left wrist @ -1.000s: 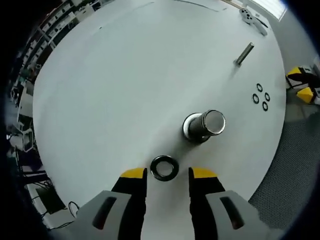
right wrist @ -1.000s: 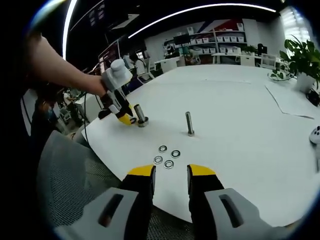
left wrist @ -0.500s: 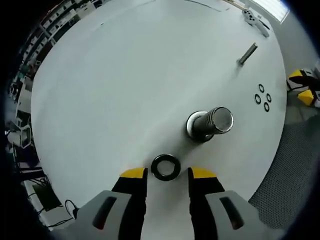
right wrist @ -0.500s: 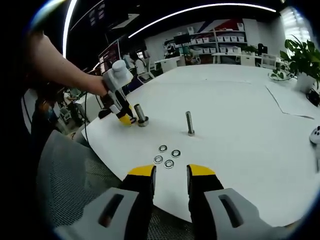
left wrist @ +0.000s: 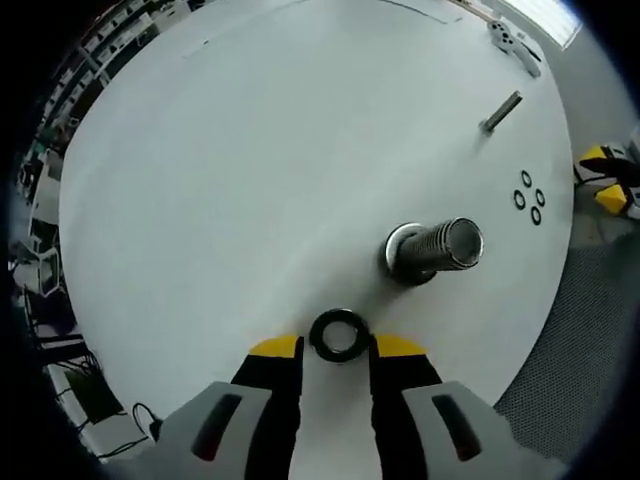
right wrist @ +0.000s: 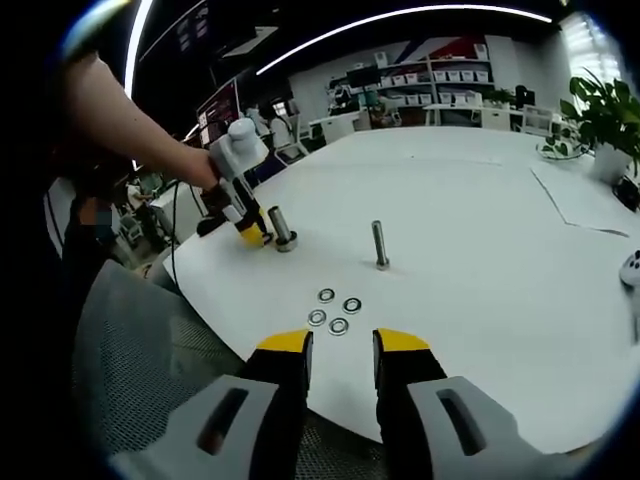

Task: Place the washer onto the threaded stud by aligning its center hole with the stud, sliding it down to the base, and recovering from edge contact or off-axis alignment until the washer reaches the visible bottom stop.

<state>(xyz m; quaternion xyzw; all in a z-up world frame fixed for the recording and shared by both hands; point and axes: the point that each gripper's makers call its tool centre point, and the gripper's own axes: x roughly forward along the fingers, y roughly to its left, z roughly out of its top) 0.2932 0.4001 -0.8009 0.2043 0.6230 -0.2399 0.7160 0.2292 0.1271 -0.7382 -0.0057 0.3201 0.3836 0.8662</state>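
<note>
We find the white table [left wrist: 250,150] carrying the threaded stud [left wrist: 440,250] upright. The left gripper [left wrist: 335,347] brackets the flat-lying washer [left wrist: 337,336], jaws parted, unclamped, apparently for pickup. The right gripper [right wrist: 340,342] idles, parted and empty.

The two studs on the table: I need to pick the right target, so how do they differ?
The thick threaded stud stands near the left gripper, with a black washer lying beside it; the thin stud stands farther off, beyond four small washers. The thick one is short and stout, the thin one slender. Both stand upright on the white table.
</note>
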